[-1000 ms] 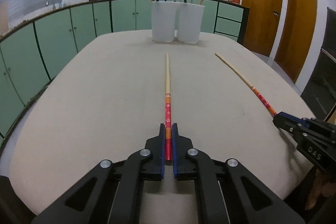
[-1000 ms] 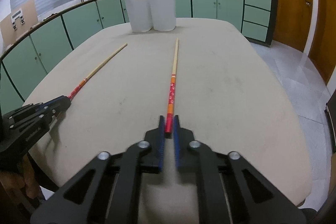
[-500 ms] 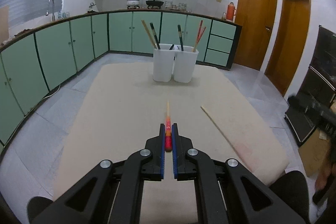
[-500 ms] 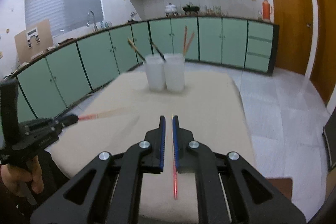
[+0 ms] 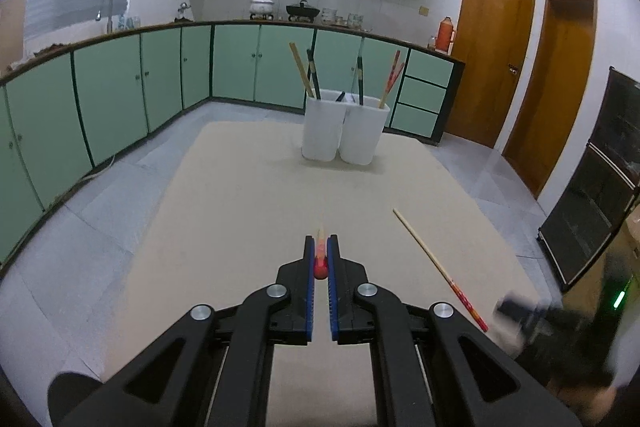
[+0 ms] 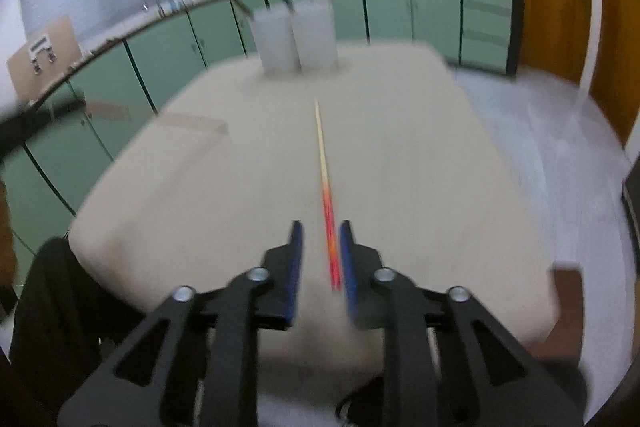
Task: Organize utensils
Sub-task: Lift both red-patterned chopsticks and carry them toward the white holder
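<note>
Left black gripper with blue pads (image 5: 321,259) clamped on red-ended wooden chopstick (image 5: 321,261) pointing away toward frame centre, right gripper (image 6: 322,247) opening around second red-and-tan chopstick (image 6: 325,187) lying lengthwise on beige table (image 6: 400,167), two white plastic containers (image 5: 345,131) upper centre holding upright chopsticks.

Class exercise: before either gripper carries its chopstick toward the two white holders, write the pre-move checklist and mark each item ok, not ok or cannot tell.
1. Left gripper clamped on its chopstick: ok.
2. Right gripper gripping the second chopstick: not ok; jaws opening, stick between them, pads apart.
3. Second chopstick on the table: ok.
4. White holders upright, side by side: ok.
5. Room left in the holders: cannot tell.
</note>
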`<action>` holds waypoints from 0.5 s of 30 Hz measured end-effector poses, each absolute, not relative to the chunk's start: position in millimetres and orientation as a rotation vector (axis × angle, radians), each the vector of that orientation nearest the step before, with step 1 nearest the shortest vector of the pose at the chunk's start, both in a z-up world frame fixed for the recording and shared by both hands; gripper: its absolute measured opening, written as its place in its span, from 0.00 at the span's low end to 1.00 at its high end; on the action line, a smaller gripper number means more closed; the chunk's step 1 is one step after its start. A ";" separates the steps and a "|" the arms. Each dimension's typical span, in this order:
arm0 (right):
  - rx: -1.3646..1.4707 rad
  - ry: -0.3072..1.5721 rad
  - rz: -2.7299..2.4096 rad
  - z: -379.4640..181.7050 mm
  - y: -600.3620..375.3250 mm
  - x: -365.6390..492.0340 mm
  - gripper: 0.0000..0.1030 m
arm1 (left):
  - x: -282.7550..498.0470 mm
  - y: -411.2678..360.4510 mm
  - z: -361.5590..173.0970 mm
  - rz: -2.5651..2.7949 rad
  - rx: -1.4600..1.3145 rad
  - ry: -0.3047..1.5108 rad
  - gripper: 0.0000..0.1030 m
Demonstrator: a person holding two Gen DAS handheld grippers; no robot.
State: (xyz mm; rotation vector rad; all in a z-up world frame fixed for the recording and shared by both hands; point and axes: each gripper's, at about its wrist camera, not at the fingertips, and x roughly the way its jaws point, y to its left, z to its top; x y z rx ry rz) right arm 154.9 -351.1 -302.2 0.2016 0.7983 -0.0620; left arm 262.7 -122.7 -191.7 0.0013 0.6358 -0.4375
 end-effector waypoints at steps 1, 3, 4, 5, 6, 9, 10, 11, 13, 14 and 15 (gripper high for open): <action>0.205 0.818 -0.075 -310.8 -350.1 153.2 0.24 | 264.6 -124.7 -190.0 -0.437 0.007 0.633 0.06; 0.216 0.848 -0.084 -320.6 -349.5 154.8 0.24 | 269.4 -128.1 -185.3 -0.440 0.020 0.626 0.06; 0.229 0.854 -0.082 -322.7 -350.4 155.6 0.24 | 270.8 -128.8 -183.8 -0.441 0.022 0.624 0.06; 0.235 0.852 -0.079 -323.1 -351.8 157.5 0.23 | 273.4 -130.1 -181.8 -0.443 0.023 0.623 0.06; 0.236 0.856 -0.076 -322.9 -352.8 160.5 0.23 | 275.5 -130.7 -180.0 -0.444 0.021 0.623 0.06; 0.222 0.861 -0.076 -325.1 -351.7 160.9 0.18 | 278.9 -130.3 -177.5 -0.441 0.019 0.631 0.06; 0.219 0.865 -0.078 -324.6 -350.8 161.2 0.13 | 280.3 -130.5 -176.5 -0.440 0.018 0.637 0.06; 0.220 0.871 -0.076 -324.5 -351.2 161.3 0.07 | 281.3 -130.7 -175.6 -0.439 0.018 0.641 0.06; 0.219 0.877 -0.080 -321.3 -349.5 159.1 0.05 | 282.6 -131.0 -173.7 -0.441 0.025 0.650 0.06; 0.221 0.873 -0.083 -316.9 -350.5 157.7 0.05 | 283.2 -131.2 -173.1 -0.443 0.029 0.653 0.06; 0.226 0.859 -0.082 -309.9 -351.5 156.4 0.05 | 284.0 -132.0 -172.5 -0.445 0.033 0.657 0.06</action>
